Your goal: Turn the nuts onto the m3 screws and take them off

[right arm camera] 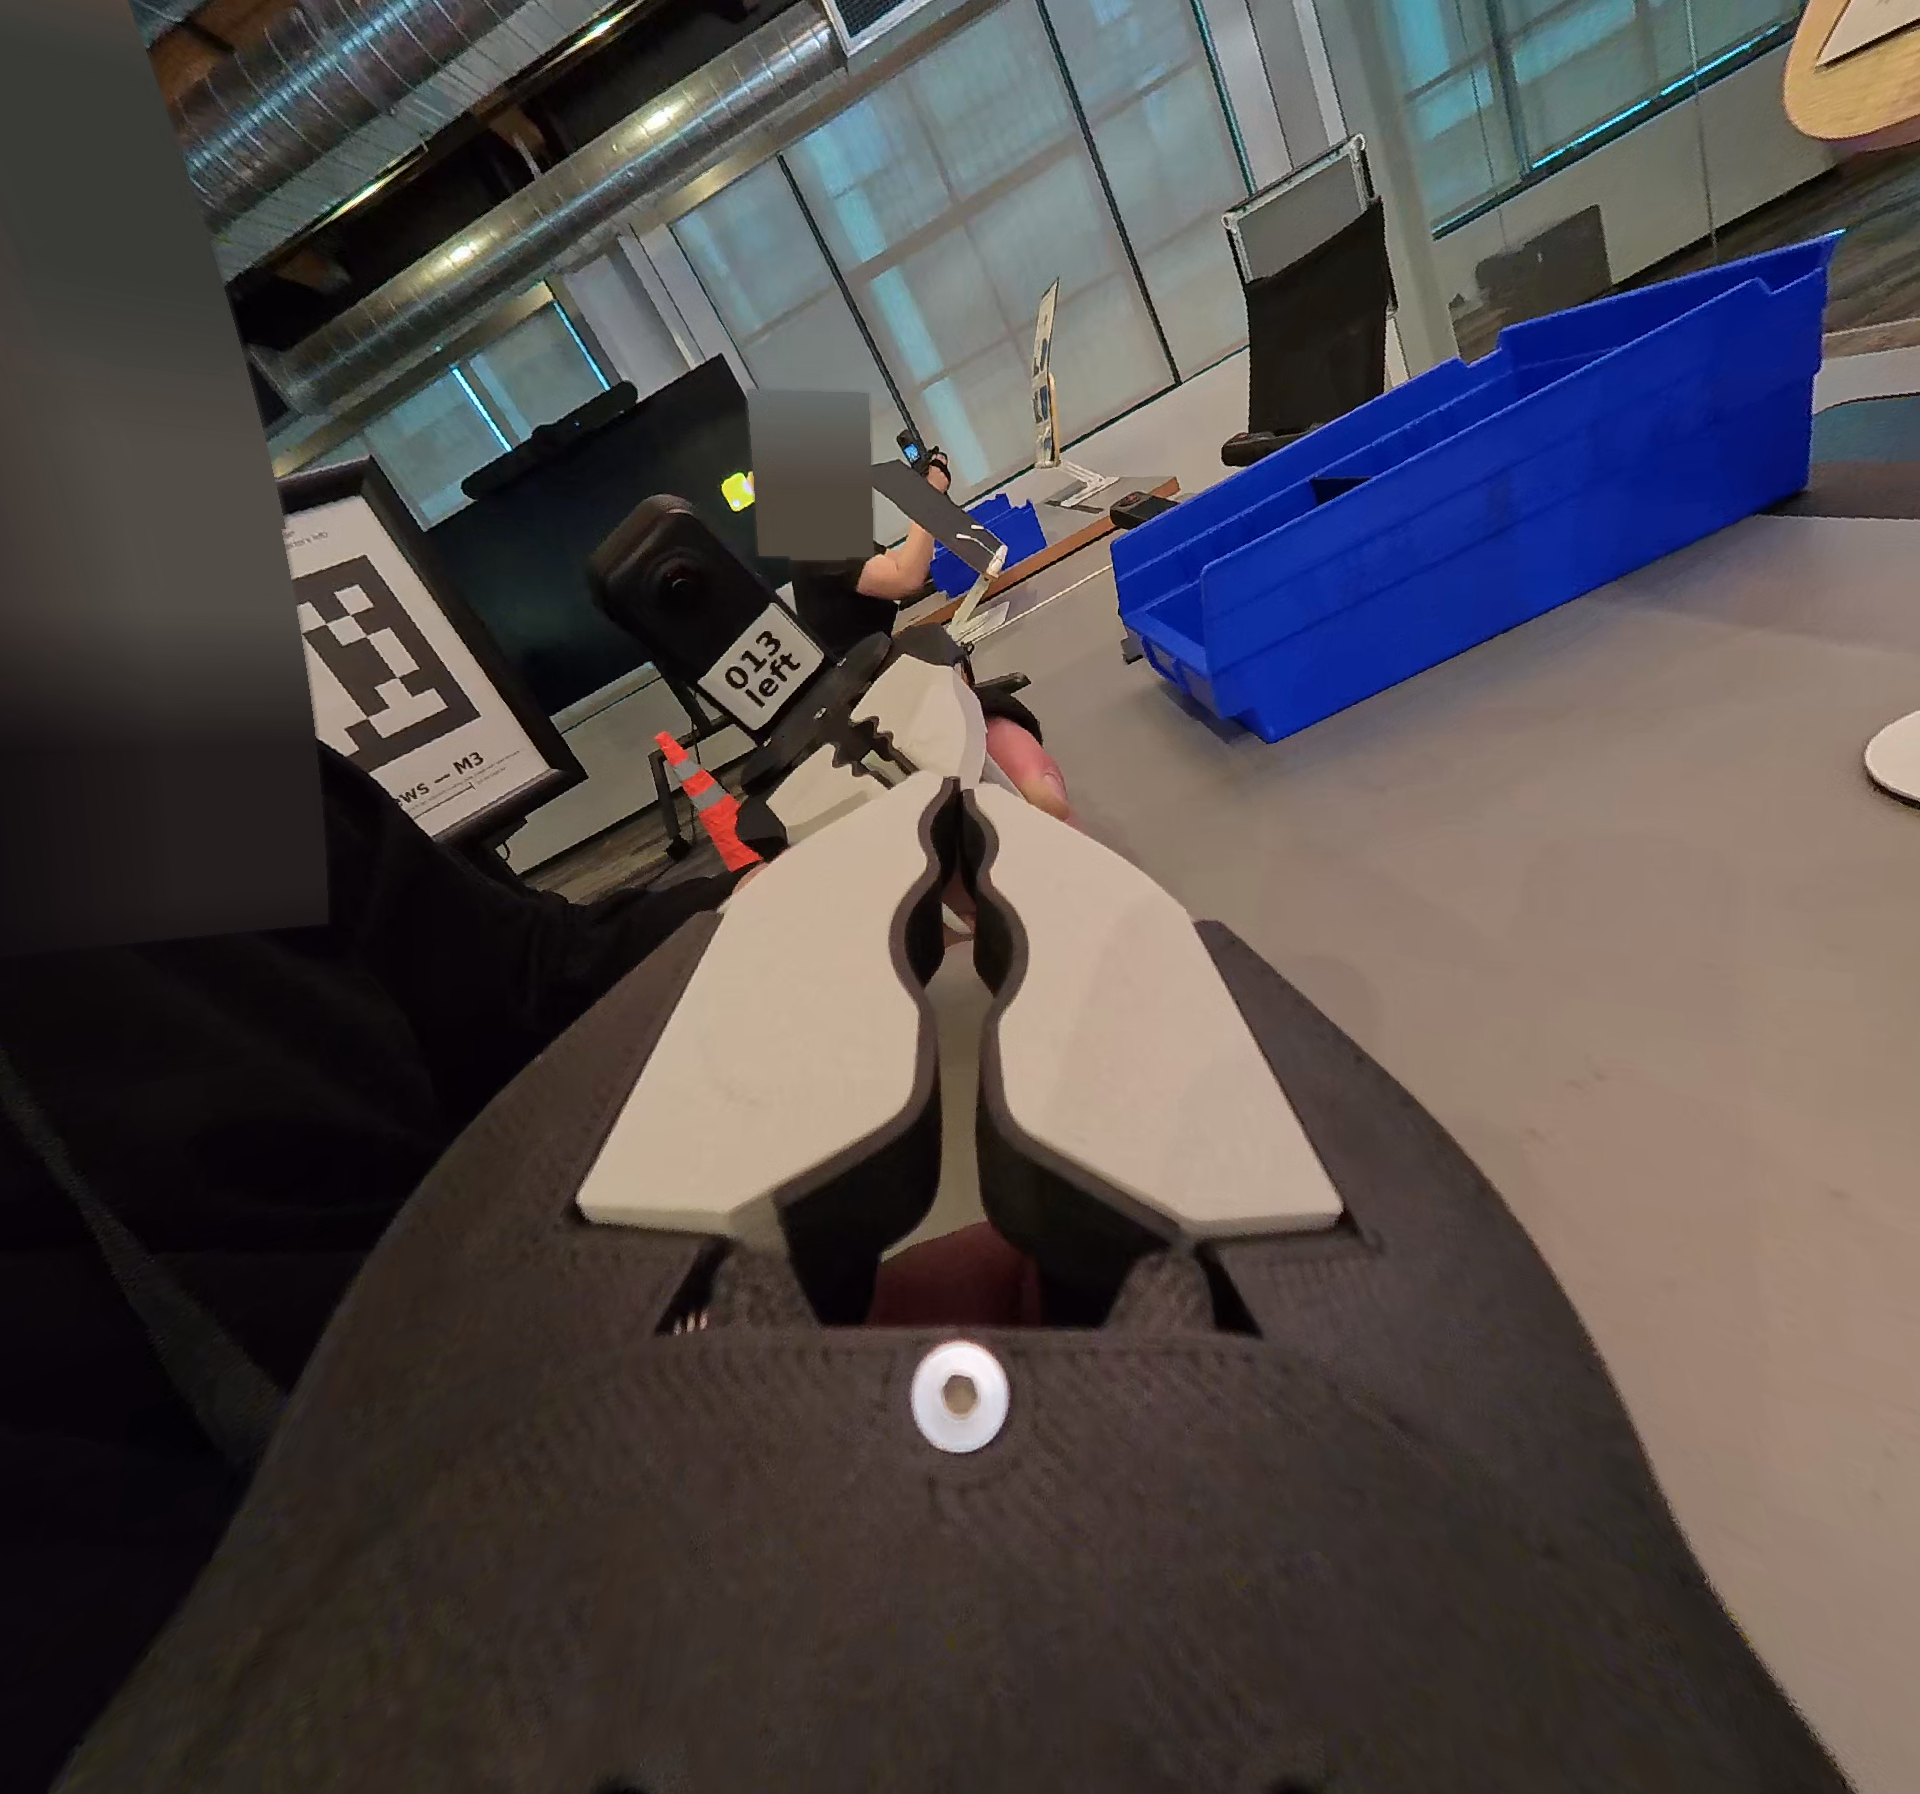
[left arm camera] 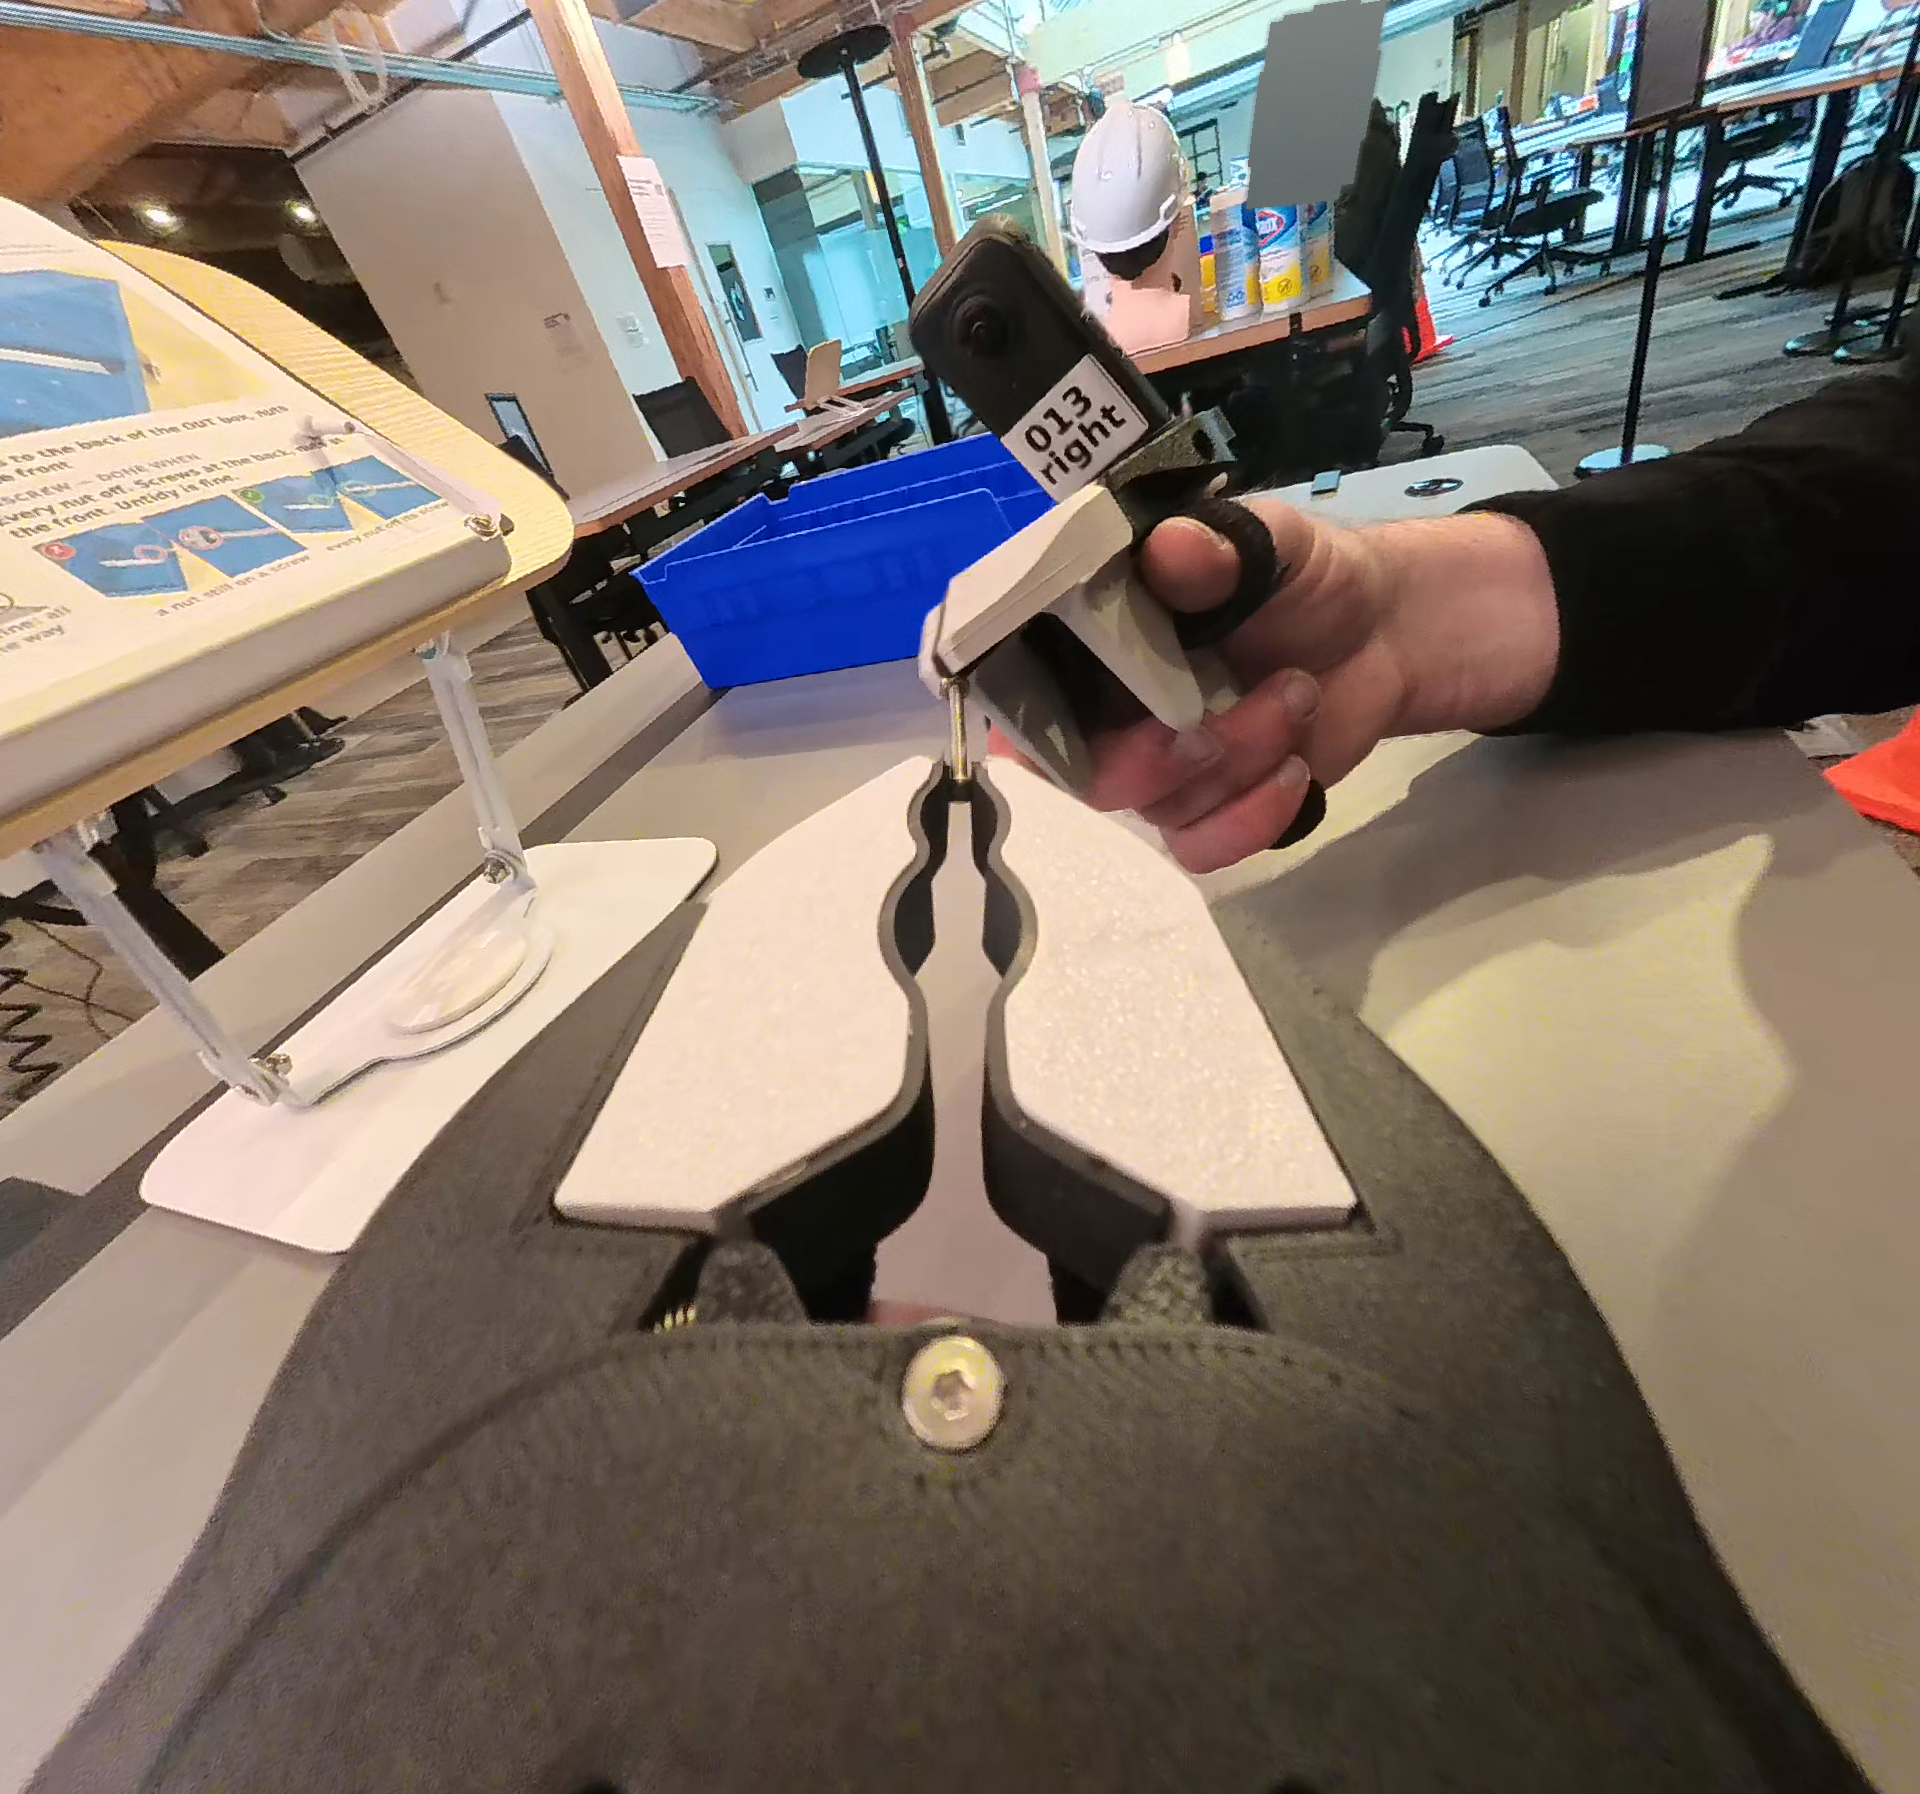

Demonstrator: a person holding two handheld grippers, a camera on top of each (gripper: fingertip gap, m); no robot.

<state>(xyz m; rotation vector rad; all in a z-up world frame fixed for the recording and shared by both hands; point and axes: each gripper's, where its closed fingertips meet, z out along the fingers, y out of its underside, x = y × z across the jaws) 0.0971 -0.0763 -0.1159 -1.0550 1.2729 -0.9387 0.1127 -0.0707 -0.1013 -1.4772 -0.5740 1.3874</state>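
A thin metal m3 screw point(left arm camera: 960, 728) stands almost upright in the air above the grey table point(left arm camera: 1579, 1069). My left gripper point(left arm camera: 961, 783) is shut on its lower end. My right gripper point(left arm camera: 945, 658), held by a hand in a black sleeve, is shut on its upper end, where a small wider piece shows; I cannot tell whether that piece is a nut or the head. In the right wrist view my right gripper point(right arm camera: 956, 794) is shut, and the left gripper point(right arm camera: 904, 762) meets it tip to tip. The screw is hidden there.
A blue bin point(left arm camera: 831, 570) stands on the table beyond the grippers and also shows in the right wrist view point(right arm camera: 1455, 539). An instruction board on a white stand point(left arm camera: 436, 996) is at the left. An orange cone point(right arm camera: 707, 799) and a framed sign point(right arm camera: 384, 664) are behind. Left and right tips are no more than a few centimetres apart.
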